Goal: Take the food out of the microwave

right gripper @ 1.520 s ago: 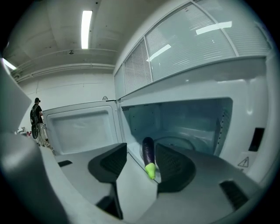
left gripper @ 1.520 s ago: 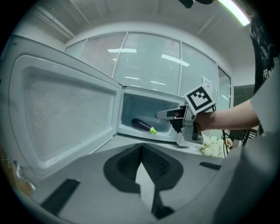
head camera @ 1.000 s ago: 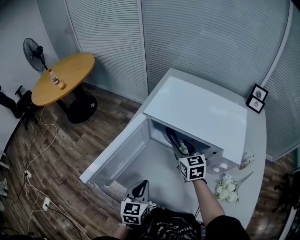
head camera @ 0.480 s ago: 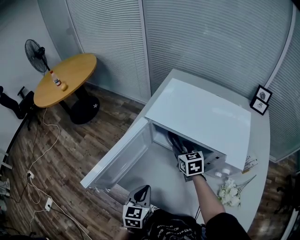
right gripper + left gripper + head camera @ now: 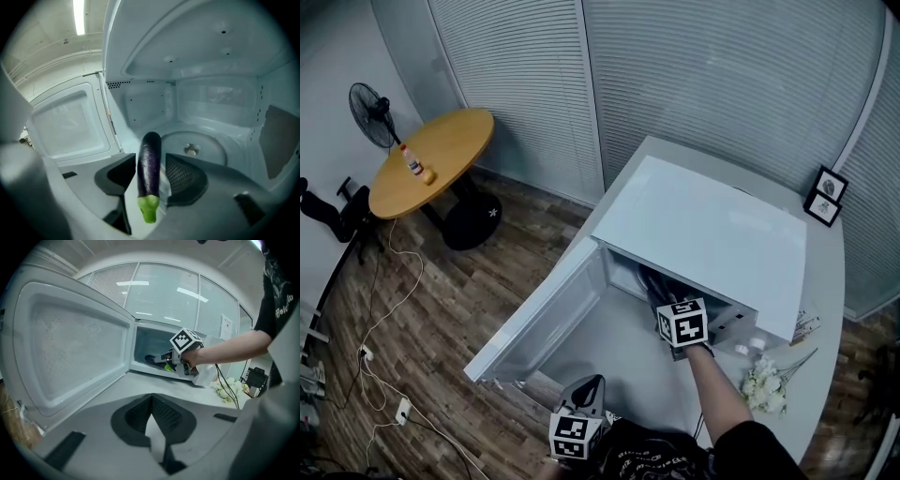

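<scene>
In front of the open microwave, the left gripper hangs with jaws pressed together, empty. Inside the microwave's mouth, the right gripper clamps a purple eggplant, green stem end nearest, above the cavity floor.

**Shiny, Smooth and Rough**

The microwave looks like smooth white painted metal with a soft shine. Its inside walls are glossy. The eggplant has smooth, shiny purple skin and a duller green cap. On the right gripper, the black pads look rough, with a tiny mesh pattern. The left gripper has the same rough black pads and a matt grey plastic body. The counter is pale and matt. The floor is brown wood planks. The round table has a smooth wooden top. The sleeve is black cloth.
</scene>
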